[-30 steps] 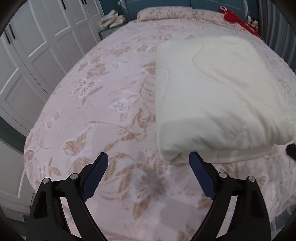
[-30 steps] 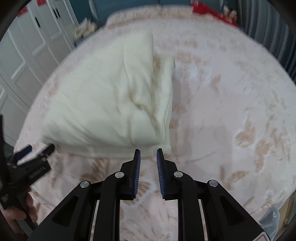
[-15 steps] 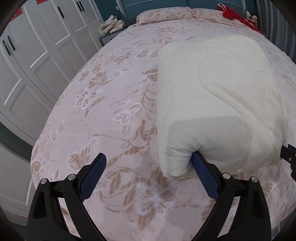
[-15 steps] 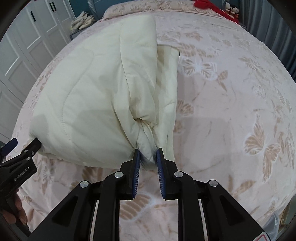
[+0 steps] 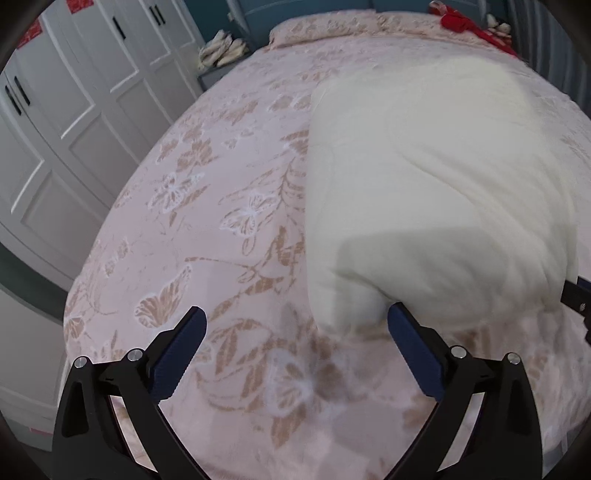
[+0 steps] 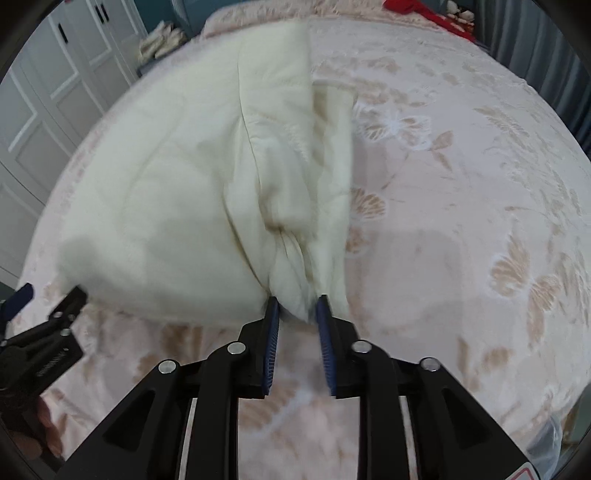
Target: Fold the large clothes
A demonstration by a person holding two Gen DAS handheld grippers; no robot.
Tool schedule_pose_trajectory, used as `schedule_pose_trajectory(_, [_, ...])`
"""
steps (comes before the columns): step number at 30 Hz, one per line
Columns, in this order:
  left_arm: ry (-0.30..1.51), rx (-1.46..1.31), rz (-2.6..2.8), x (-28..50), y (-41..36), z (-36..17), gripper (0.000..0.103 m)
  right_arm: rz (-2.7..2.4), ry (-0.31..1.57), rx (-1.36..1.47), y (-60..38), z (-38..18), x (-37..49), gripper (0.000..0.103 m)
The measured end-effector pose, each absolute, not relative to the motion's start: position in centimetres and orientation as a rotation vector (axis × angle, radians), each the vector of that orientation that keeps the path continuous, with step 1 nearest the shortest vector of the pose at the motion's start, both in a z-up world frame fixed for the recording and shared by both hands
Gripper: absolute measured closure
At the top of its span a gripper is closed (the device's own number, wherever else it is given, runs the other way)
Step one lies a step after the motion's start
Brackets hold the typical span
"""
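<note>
A cream padded garment (image 5: 424,177) lies folded into a thick bundle on the pink floral bed (image 5: 221,229). My left gripper (image 5: 295,312) hovers over the bed's near edge, its jaws wide and still opening. The bundle's near left corner sits between them beside the right finger, and no pad presses it. In the right wrist view the garment (image 6: 177,192) shows a gathered fold at its near right corner. My right gripper (image 6: 297,301) has that fold between its fingertips, touching both pads, while the jaws are opening. The left gripper's finger (image 6: 70,299) shows at the left edge there.
White wardrobe doors (image 5: 74,110) stand along the bed's left side. A nightstand with pale items (image 5: 221,51) is at the far left, and pillows (image 5: 332,22) and a red cloth (image 5: 465,22) lie at the head. A hand (image 6: 37,435) holds the left gripper.
The right gripper came down onto the garment's near corner and took the fold between its tips, and its jaws now stand wider. The left jaws spread a little around the left corner.
</note>
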State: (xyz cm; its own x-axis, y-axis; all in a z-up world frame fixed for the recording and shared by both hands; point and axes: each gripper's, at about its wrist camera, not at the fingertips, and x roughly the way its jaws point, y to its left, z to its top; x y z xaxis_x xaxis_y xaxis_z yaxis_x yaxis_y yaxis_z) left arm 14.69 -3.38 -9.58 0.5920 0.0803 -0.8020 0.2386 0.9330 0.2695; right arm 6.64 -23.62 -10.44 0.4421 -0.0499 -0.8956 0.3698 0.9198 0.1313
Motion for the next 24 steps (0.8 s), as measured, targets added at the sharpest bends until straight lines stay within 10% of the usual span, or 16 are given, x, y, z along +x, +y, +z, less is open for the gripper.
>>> schedule_pose_trajectory(15, [0.814, 0.304, -0.198, 5.2, -3.4, -5.6, 0.006, -0.289, 0.861, 0.242, -18.5, -5.0, -4.4, 0.039])
schedule_pose_trajectory(24, [0.812, 0.270, -0.192, 2.0, -2.1, -6.3, 0.006, -0.292, 0.831, 0.242, -15.5, -5.0, -7.2, 0.036])
